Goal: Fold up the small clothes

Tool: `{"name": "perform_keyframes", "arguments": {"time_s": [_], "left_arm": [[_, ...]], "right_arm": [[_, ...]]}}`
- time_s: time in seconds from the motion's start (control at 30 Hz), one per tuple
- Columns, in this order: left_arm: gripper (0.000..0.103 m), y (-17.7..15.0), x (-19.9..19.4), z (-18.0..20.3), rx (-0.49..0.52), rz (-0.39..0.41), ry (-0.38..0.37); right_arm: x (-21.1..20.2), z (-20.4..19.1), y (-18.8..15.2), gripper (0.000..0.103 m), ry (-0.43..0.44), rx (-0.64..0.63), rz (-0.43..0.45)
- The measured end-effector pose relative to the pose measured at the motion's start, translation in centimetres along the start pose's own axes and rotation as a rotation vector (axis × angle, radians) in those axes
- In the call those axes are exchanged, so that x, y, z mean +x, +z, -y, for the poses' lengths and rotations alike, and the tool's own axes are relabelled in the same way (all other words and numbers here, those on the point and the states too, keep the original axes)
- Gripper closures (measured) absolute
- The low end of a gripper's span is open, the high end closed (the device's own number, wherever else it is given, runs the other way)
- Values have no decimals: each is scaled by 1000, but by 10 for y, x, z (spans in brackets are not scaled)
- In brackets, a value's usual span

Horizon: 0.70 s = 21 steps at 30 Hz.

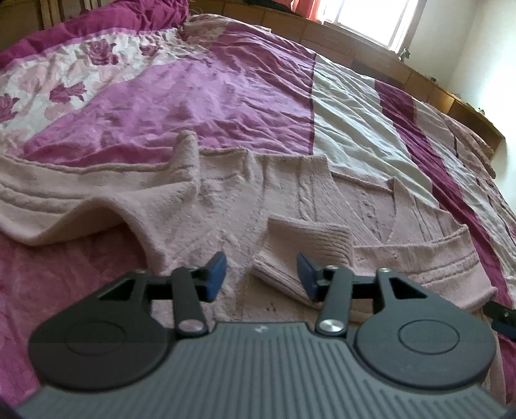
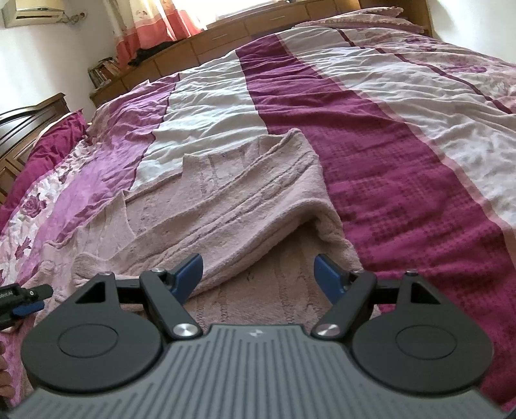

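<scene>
Pink knit sweater (image 1: 225, 199) lay on the bedspread (image 1: 180, 96); its ribbed cuff (image 1: 303, 245) sat untouched between the left gripper (image 1: 261, 270)'s parted fingers. Right gripper (image 2: 259, 274) gaped empty over a loose fold (image 2: 245, 206) that looked likely to slump open.

— What sort of room are we standing in?

— A bedroom in a home. A wide bed (image 2: 371, 135) fills it, under a crumpled bedspread (image 1: 200, 106) in magenta and white stripes with a rose print.

— Anything besides the bed?

— A dark wooden headboard (image 2: 29, 119), a low run of wooden drawers (image 2: 225, 30) under a sunlit window (image 1: 383, 19) with orange curtains (image 2: 151, 25), and some books (image 2: 103, 69) stacked at its end.
</scene>
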<state>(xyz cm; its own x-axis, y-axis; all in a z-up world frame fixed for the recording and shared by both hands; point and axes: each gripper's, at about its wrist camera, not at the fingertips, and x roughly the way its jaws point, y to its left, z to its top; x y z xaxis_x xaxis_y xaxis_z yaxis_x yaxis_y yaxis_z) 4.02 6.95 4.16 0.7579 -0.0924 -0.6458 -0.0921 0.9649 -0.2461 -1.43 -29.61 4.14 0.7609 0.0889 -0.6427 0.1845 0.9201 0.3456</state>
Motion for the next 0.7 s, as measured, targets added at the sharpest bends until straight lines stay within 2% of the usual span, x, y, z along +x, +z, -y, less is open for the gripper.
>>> {"name": "perform_keyframes", "arguments": {"time_s": [0.17, 0.27, 0.37, 0.53, 0.7], "left_arm": [[45, 1, 0, 8, 43, 6, -18], [39, 4, 6, 21, 110, 4, -57], [38, 8, 17, 31, 165, 5, -66], [38, 16, 37, 21, 119, -20, -26], [39, 20, 44, 3, 68, -32, -31]], "right_arm": [[1, 0, -1, 22, -7, 1, -5], [-1, -3, 0, 22, -3, -4, 4], [-2, -4, 4, 22, -1, -17, 11], [0, -5, 29, 22, 13, -47, 33], [27, -5, 69, 22, 88, 14, -16]]}}
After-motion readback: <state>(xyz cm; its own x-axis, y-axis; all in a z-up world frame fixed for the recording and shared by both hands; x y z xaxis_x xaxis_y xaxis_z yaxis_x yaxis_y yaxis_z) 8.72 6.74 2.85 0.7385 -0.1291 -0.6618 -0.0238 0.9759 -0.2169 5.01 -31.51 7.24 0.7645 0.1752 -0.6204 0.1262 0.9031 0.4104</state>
